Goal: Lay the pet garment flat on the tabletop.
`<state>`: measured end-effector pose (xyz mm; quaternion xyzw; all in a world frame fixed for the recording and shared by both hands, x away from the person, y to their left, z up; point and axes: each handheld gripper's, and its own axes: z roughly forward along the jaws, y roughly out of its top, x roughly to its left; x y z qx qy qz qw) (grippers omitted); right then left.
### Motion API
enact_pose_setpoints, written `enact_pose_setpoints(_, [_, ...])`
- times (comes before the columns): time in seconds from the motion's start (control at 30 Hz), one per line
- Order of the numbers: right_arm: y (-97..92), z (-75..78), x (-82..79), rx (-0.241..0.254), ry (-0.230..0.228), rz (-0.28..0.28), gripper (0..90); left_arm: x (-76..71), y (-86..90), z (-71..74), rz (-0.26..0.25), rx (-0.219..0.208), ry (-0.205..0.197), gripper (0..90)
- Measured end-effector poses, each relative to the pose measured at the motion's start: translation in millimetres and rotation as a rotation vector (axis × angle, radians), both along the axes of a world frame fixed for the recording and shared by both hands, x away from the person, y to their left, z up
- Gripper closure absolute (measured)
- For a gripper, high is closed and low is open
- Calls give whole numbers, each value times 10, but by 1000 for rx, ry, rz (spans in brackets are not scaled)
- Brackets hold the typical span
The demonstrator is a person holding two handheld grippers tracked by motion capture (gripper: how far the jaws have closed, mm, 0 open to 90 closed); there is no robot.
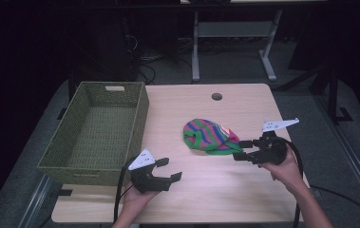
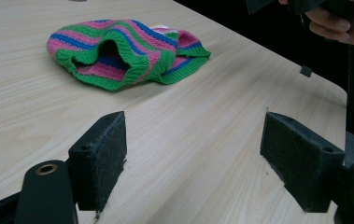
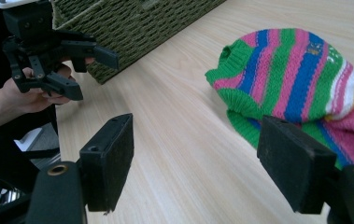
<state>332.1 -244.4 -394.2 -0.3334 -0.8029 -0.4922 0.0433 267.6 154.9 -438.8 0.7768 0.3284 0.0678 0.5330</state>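
Light falls evenly on the desk point(image 1: 244, 190), no glare; the room past its far edge sinks into black. Soft shadows, close-up jaws slightly blurred.

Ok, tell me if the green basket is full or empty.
Empty: the high view looks into the woven basket and shows bare woven floor; the striped sweater lies outside it.

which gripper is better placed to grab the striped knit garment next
Right, probably. The right gripper sits open right beside the striped knit garment; the left gripper is open but farther off, near the green woven basket.
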Motion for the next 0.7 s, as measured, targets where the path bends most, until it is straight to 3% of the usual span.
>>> enact_pose_setpoints(0.7, [253, 232, 382, -39, 24, 41, 228, 3, -3, -8, 2, -4, 1, 223])
